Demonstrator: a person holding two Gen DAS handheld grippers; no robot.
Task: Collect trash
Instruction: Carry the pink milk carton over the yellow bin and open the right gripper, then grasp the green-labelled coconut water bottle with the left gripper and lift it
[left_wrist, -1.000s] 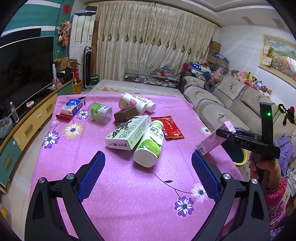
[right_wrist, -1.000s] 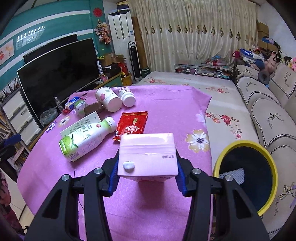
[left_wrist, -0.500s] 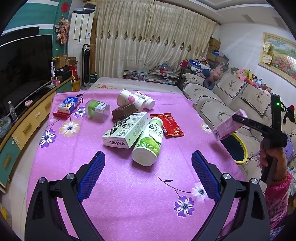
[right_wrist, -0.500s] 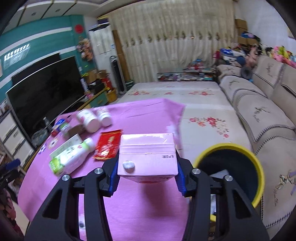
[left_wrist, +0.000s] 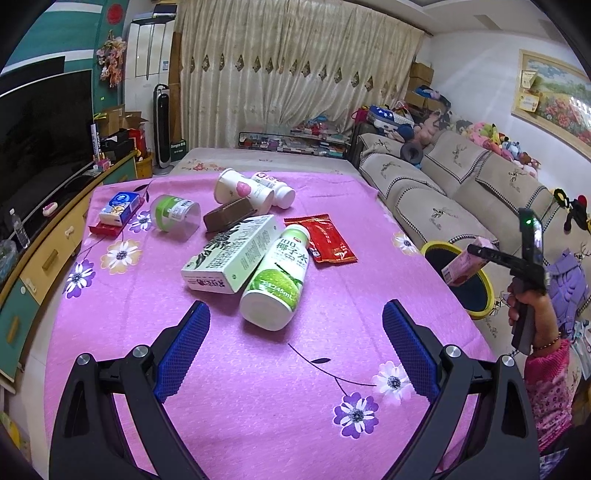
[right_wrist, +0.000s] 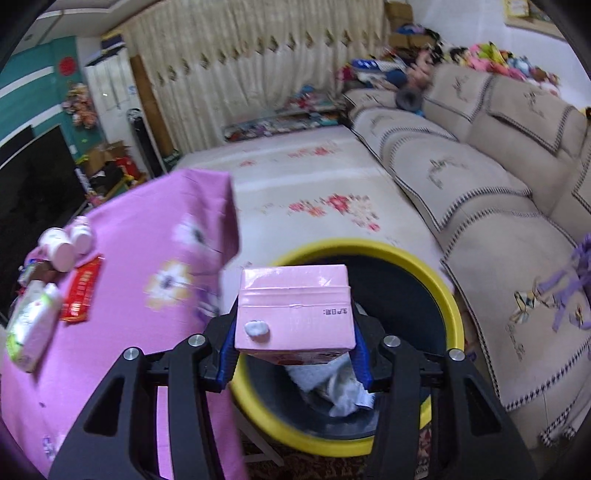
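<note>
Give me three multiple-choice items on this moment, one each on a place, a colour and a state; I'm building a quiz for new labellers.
1. Where is the pink carton?
A. lying on the table
B. held above the bin
C. on the sofa

2. What colour is the bin rim?
A. yellow
B. red
C. white

3. How is the left gripper?
A. shut on the green bottle
B. shut on nothing
C. open and empty

Answers:
1 B: the right gripper clamps the carton over the bin's mouth.
2 A: a yellow ring runs round the dark inside.
3 C: its blue pads stand wide apart over the tablecloth, short of the green bottle.
</note>
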